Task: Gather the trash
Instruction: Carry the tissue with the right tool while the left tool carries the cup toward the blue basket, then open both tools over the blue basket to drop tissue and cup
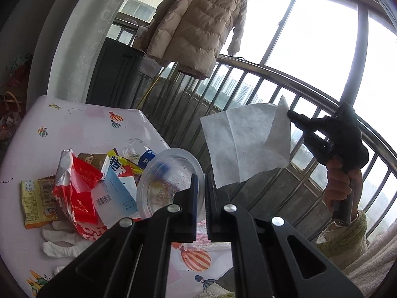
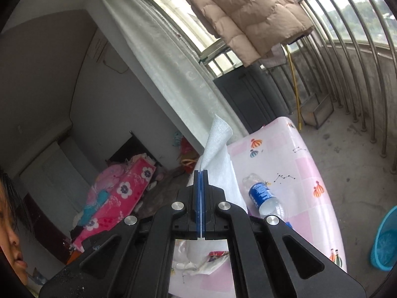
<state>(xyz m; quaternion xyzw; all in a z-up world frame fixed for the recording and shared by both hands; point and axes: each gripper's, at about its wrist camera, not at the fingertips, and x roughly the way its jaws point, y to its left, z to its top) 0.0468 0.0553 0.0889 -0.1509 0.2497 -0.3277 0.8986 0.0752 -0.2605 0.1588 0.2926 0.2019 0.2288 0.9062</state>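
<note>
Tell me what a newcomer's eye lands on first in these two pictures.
First, the white tissue hanging in mid-air against the bright window, pinched at its corner by the right gripper. Next, the clear plastic cup tilted in the left gripper, right before the lens. Left of it, a heap of red and yellow snack wrappers lies on the pink balloon-print table.

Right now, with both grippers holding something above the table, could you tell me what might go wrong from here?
1. The right gripper pinches the white tissue only at one corner, so the hanging sheet could slip out or tear.
2. The left gripper clamps just the thin rim of the clear plastic cup, which may flex and pop free.
3. The blue bin sits on the floor beyond the table; a drop on the way may miss it.
</note>
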